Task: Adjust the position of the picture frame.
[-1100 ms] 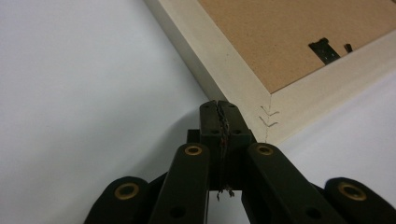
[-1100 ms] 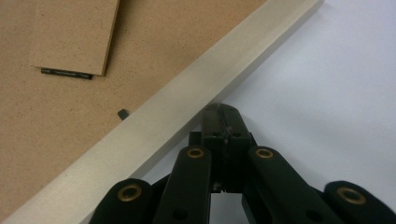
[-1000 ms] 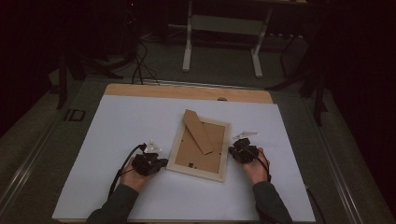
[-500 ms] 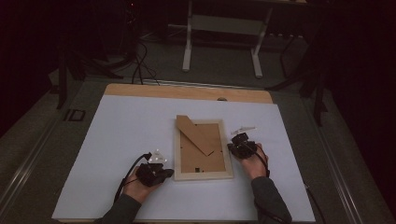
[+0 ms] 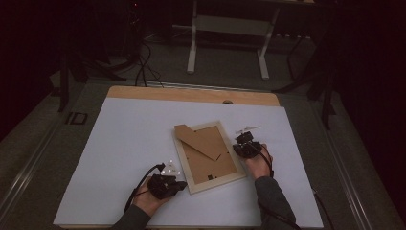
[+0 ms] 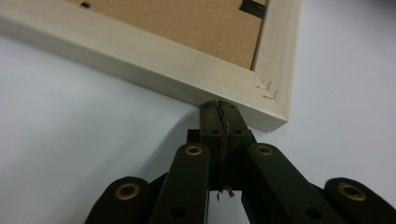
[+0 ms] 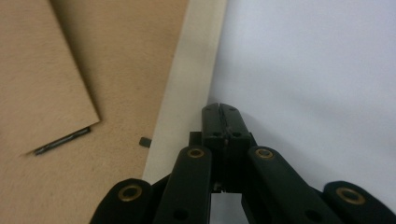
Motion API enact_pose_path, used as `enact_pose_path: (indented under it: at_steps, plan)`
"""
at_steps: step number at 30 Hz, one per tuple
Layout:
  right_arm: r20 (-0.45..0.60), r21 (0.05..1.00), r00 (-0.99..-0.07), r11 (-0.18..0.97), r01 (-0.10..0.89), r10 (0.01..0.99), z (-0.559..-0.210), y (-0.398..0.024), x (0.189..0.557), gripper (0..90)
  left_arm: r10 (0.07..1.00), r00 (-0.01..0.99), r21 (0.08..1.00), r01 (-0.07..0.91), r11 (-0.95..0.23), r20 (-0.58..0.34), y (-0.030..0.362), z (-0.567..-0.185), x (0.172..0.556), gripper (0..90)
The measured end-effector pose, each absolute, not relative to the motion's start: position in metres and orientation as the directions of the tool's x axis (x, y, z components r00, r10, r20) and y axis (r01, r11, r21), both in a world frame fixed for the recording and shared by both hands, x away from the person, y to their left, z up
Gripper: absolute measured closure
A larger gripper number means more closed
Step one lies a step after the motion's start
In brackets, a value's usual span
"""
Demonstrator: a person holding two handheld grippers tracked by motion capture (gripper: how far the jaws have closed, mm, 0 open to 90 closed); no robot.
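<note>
The wooden picture frame [image 5: 209,156] is lying face down at the centre of the white table [image 5: 124,139]. Your left hand-held gripper [image 6: 219,108] is touching its lower left corner and your right hand-held gripper [image 7: 220,112] its right edge, both with jaws pressed together. The left gripper view is showing staples [image 6: 267,91] in the pale wood.

No legible text, labels, brands or numbers anywhere in frames.
</note>
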State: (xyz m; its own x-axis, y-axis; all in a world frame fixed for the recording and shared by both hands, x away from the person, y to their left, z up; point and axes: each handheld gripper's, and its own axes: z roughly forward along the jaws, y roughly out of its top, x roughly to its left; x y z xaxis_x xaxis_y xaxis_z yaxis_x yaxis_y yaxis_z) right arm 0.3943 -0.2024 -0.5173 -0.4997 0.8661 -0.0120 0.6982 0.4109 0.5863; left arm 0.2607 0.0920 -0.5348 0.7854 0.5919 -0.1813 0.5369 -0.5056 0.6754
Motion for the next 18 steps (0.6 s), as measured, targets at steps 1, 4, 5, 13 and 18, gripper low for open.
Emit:
enact_pose_path:
  at_steps: [1,4,5,13,18]
  plan:
    - [-0.001,0.592,-0.497,0.401,0.699,0.868,-0.518,-0.203,0.395,90.0,0.578,0.797,0.675,0.526,-0.518,-0.177,0.087,-0.535,0.258,90.0]
    - [0.015,0.596,-0.491,0.386,0.704,0.871,-0.519,-0.203,0.397,90.0,0.572,0.803,0.678,0.514,-0.525,-0.167,0.083,-0.535,0.254,90.0]
    - [0.001,0.595,-0.494,0.397,0.699,0.869,-0.519,-0.201,0.398,90.0,0.569,0.805,0.678,0.514,-0.525,-0.170,0.082,-0.535,0.253,90.0]
    - [-0.035,0.593,-0.518,0.436,0.678,0.854,-0.518,-0.194,0.402,90.0,0.529,0.830,0.681,0.491,-0.543,-0.177,0.067,-0.535,0.244,90.0]
    - [-0.047,0.588,-0.534,0.456,0.669,0.844,-0.517,-0.191,0.404,90.0,0.513,0.840,0.687,0.479,-0.546,-0.177,0.064,-0.536,0.242,90.0]
